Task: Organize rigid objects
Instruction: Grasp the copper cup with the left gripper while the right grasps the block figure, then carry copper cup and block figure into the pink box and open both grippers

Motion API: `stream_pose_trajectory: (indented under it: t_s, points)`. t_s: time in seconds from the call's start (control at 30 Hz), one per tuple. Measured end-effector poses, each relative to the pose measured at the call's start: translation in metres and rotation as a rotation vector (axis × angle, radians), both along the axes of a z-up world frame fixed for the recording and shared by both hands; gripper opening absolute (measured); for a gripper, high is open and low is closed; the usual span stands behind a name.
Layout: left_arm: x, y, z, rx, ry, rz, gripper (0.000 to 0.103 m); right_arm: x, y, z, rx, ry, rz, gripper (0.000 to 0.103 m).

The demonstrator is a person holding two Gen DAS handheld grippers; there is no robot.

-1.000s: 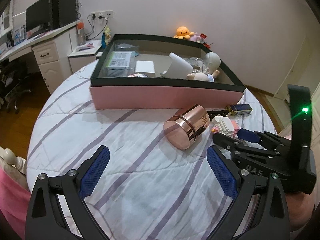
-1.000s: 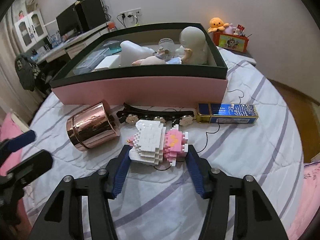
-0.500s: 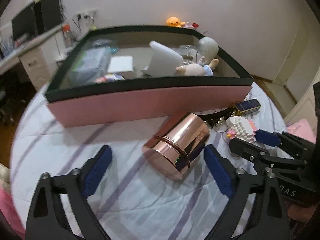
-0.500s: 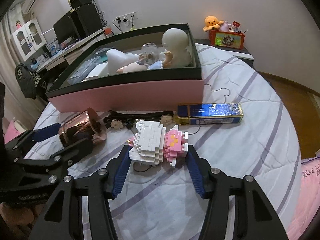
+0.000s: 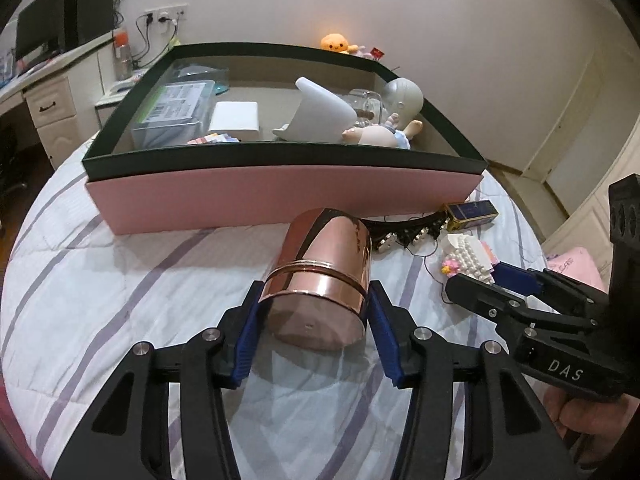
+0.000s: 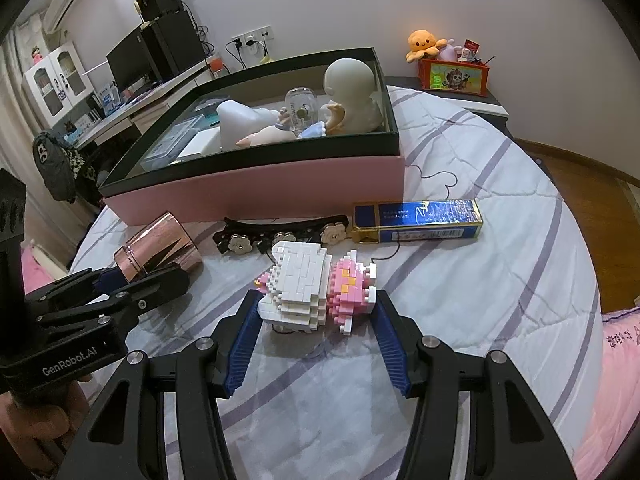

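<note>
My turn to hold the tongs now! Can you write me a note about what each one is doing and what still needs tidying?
Left tongs: have just been closing, pads now on both sides of the copper tin, which lies on its side on the bed.
Right tongs: shut on the white-and-pink brick figure, which rests on the bed.
Done: a doll, a white block and other bits are already in the pink box.
Left: lift the tin and figure into the box, then the flowered hair clip and the blue carton lying in front of it.
</note>
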State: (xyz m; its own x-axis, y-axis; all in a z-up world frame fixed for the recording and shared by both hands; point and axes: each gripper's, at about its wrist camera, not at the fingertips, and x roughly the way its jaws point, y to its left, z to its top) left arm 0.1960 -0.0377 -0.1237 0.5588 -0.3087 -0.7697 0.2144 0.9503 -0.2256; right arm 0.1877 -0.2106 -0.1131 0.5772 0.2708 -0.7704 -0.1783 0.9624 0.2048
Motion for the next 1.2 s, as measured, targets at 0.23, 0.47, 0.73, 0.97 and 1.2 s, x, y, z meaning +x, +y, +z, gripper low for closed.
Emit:
stream_pose_trajectory:
  t_s: [0.23,0.47,0.73,0.97,1.2]
  points:
    - [-0.005,0.003,-0.002,0.034,0.008,-0.006,0.052,-0.008,0.004,0.004,0.002,-0.007,0.007,0.056]
    - [0.004,-0.001,-0.006,0.045,-0.010,-0.002,0.048,-0.011,0.003,0.004,0.000,-0.007,0.003,0.056]
    - [-0.010,0.008,0.003,0.027,-0.027,0.019,0.047,-0.011,0.002,0.010,0.002,-0.022,-0.004,0.056]
    - [-0.015,0.024,0.021,0.020,-0.061,0.056,0.047,-0.004,0.012,0.026,-0.002,-0.060,0.024,0.056]
    - [-0.001,0.037,0.046,0.004,-0.106,0.067,0.047,0.015,0.022,0.052,-0.012,-0.121,0.051,0.056]
